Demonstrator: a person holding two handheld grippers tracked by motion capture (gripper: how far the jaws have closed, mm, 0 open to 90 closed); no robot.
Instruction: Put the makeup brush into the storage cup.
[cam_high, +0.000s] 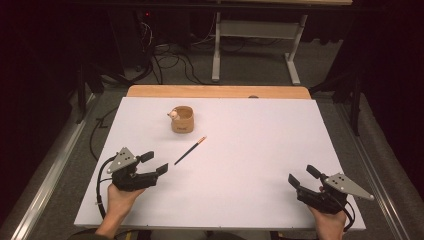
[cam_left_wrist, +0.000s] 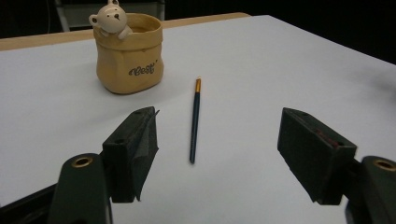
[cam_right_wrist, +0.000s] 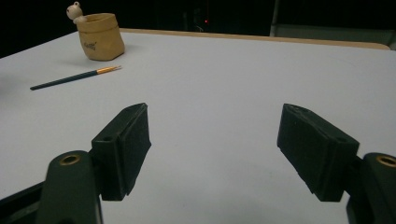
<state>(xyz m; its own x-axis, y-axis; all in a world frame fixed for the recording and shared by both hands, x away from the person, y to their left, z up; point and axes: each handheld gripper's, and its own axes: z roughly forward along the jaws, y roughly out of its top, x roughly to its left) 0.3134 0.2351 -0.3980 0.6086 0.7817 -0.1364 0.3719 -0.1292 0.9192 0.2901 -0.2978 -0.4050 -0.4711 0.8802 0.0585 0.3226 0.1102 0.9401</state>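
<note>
A tan pot (cam_high: 182, 119) with a small bear figure on its rim stands upright on the white table top (cam_high: 250, 150), toward the back left. A thin dark paintbrush (cam_high: 190, 150) with an orange ferrule lies flat in front of it, tip toward the pot. My left gripper (cam_high: 154, 163) is open at the front left, its jaws just short of the brush's handle end. In the left gripper view the brush (cam_left_wrist: 194, 119) lies ahead between the jaws and the pot (cam_left_wrist: 129, 53) behind. My right gripper (cam_high: 301, 175) rests open at the front right, holding nothing; its view shows the pot (cam_right_wrist: 100, 36) and the brush (cam_right_wrist: 74, 77) far off.
A wooden strip (cam_high: 218, 91) runs along the table's far edge. Beyond it are a metal stand's legs (cam_high: 255, 50) and cables on the floor. Metal rails flank the table on both sides.
</note>
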